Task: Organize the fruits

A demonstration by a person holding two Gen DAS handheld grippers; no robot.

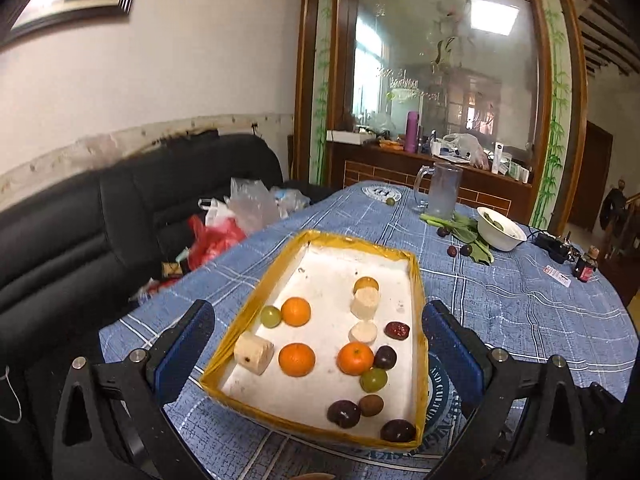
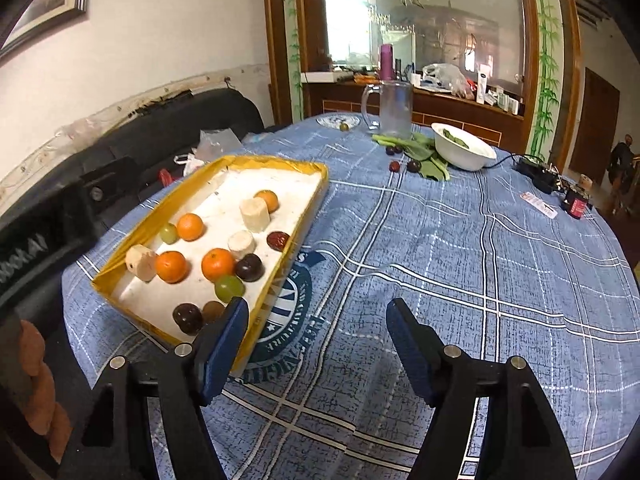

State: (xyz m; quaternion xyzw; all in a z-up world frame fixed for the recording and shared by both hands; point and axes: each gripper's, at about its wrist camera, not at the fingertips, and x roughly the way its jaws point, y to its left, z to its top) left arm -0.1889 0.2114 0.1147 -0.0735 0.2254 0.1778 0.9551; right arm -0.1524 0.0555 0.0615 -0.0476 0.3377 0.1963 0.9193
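Desk (image 2: 440, 280): round-edged top under a blue checked cloth, woven look, printed round emblem beside the tray

Tray (image 1: 256, 292): shallow rectangular box, white foam-like floor, walls wrapped in glossy yellow tape; sits on the desk's left part, near its left edge

Tray contents, all loose on the floor:
- three round oranges, dimpled skin, one at (image 1: 296, 311)
- smaller, duller orange fruit (image 1: 366, 283) touching a pale cylinder chunk (image 1: 365, 302)
- further pale chunks, one lying on its side at the left wall (image 1: 253, 353)
- two smooth green grapes, one at (image 1: 373, 379)
- dark round plums (image 1: 344, 413), a wrinkled red date (image 1: 397, 329)

Far edge of desk: white bowl (image 2: 464, 148) on leafy greens, clear glass mug (image 2: 394, 110), a few dark fruits loose on the cloth (image 2: 413, 165)

Left claw (image 1: 318, 354): blue ribbed pads wide apart, straddling the tray's width, holding nothing

Right claw (image 2: 316, 348): pads apart, empty, over bare cloth to the tray's right; its left pad overlaps the tray's near corner in view, contact cannot be judged
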